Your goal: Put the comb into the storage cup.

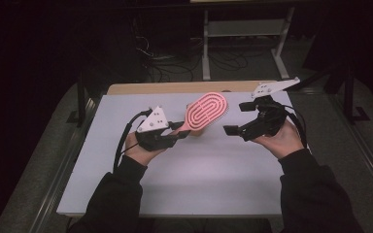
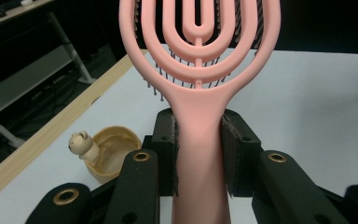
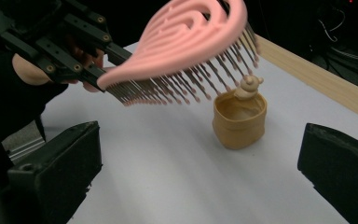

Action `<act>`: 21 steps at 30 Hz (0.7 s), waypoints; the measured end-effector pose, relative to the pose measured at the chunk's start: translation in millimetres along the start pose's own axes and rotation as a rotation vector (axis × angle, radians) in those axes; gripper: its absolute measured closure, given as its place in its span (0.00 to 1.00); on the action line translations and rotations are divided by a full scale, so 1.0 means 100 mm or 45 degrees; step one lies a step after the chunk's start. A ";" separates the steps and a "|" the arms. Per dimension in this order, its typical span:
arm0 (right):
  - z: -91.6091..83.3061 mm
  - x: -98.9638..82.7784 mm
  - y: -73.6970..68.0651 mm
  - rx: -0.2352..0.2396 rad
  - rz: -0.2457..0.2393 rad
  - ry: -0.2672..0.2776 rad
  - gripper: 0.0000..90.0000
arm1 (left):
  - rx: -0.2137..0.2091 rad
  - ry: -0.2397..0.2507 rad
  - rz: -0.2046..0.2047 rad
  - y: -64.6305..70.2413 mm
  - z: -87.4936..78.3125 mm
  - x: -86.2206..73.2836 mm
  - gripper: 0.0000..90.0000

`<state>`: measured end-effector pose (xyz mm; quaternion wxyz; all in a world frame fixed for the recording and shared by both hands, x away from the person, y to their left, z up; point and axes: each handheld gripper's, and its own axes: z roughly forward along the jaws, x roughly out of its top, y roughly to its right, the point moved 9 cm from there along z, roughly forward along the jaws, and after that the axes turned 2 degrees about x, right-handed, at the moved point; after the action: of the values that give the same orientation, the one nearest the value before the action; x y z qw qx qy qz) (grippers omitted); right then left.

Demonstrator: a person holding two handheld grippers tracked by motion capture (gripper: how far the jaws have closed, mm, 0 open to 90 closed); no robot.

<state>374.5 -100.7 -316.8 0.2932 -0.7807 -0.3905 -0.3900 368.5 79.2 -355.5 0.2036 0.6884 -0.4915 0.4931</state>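
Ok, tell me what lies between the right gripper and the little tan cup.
Nothing but bare white table. In the right gripper view the open right gripper frames the tan cup across an empty stretch; the pink brush hangs above the cup, not between them.

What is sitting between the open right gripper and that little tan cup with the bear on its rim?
Nothing on the table: the white surface between the right gripper and the small tan cup with a bear figure on its rim is bare. The pink plastic hairbrush, held in the left gripper, hangs above the cup, bristles down, not in the path.
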 end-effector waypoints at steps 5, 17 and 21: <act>0.01 0.06 -0.02 0.016 0.008 0.007 0.00 | 0.003 0.008 0.011 0.02 0.02 0.03 0.78; 0.06 0.18 -0.01 0.044 0.057 -0.006 0.00 | 0.019 0.022 0.058 0.07 0.11 0.08 0.78; 0.07 0.22 0.01 0.013 0.066 -0.016 0.03 | 0.034 0.031 0.072 0.08 0.11 0.11 0.78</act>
<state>387.0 -87.4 -302.0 0.3049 -0.7915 -0.3738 -0.3754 367.4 62.3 -352.4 0.1863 0.6708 -0.5017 0.5134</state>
